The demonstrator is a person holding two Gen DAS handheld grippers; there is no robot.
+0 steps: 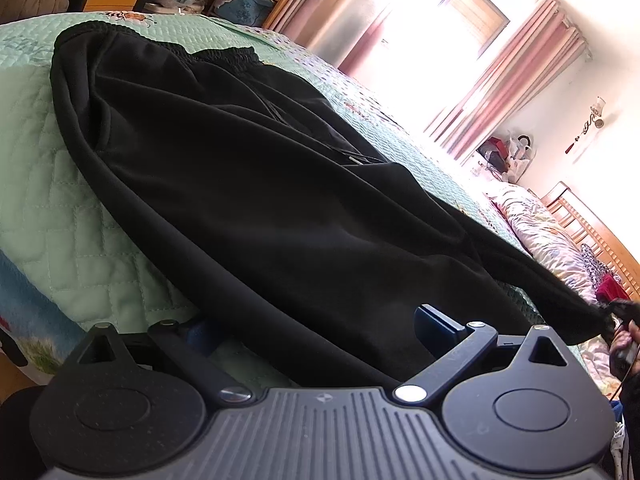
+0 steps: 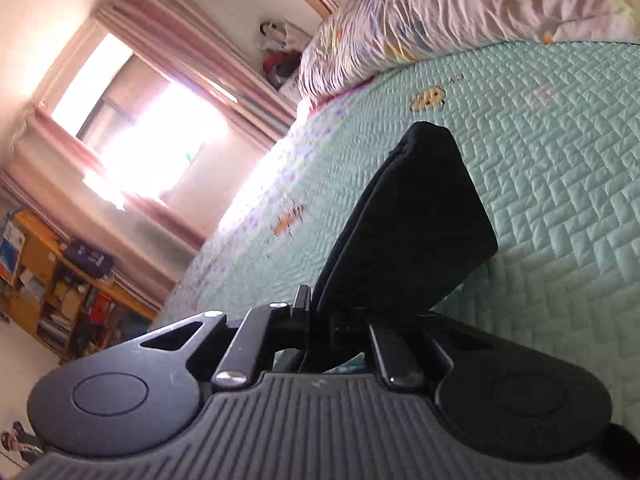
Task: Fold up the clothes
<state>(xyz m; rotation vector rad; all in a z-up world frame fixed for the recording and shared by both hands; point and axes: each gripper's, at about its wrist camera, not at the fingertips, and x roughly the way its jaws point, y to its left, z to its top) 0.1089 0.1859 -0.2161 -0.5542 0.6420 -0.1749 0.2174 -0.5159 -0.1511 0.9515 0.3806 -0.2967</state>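
A pair of black trousers lies spread across the mint-green quilted bedspread of the bed, the gathered elastic waistband at the far end and the legs running toward the near edge. The left gripper sits low at the edge of the bed with the dark cloth lying between its fingers; they stand well apart and do not press on the fabric, so that gripper is open. One trouser leg stretches off to the side, pulled taut toward the right gripper, which shows at the far edge of the left wrist view with a hand behind it. From the right wrist view, the right gripper's fingers are drawn in close and pinch the end of that trouser leg, whose folded hem stands up off the bedspread, lifted clear of the quilt beneath it. Beyond the trousers a crumpled floral duvet is heaped at the head of the bed against a wooden headboard. Pink curtains frame a bright window, and wooden shelves crowded with clutter line the wall beside it.
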